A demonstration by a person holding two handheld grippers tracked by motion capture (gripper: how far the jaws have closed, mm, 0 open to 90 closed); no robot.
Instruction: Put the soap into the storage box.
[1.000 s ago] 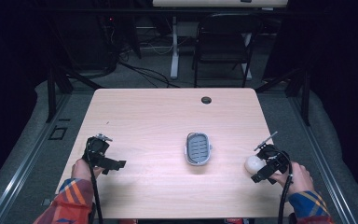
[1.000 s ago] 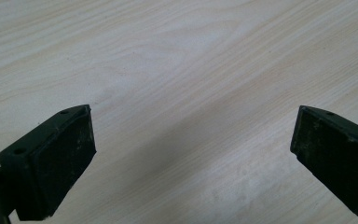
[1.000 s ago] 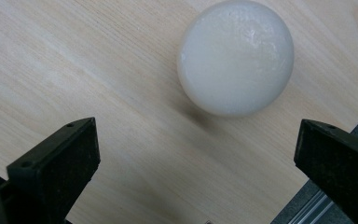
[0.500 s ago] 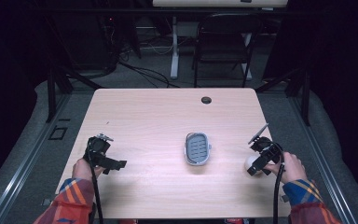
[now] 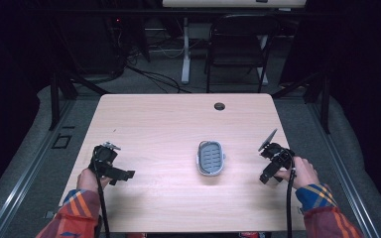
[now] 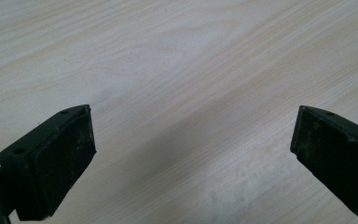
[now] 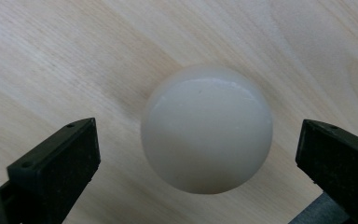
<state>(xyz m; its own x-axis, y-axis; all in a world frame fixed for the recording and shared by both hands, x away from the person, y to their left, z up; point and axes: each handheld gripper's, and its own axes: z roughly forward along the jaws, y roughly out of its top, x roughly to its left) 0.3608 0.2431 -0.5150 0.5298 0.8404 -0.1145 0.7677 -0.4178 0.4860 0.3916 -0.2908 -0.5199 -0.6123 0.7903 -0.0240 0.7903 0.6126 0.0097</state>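
A smooth white rounded object (image 7: 207, 128), like a ball or bar of soap, lies on the wooden table directly under my right gripper (image 7: 198, 140). The jaws stand wide open on either side of it without touching. In the high view my right gripper (image 5: 273, 162) is near the table's right edge and covers the white object. A grey oval dish with a ribbed inside (image 5: 211, 157) sits at the table's middle. My left gripper (image 5: 110, 163) rests at the left side, open over bare wood (image 6: 191, 116).
The light wooden table (image 5: 178, 129) has a round cable hole (image 5: 220, 106) near its far edge. A dark chair (image 5: 238, 44) and cables stand on the floor beyond the table. Sleeves in orange plaid come in at the bottom corners.
My right gripper has moved forward over the white object, which now lies hidden beneath it in the high view. The left gripper has stayed in place.
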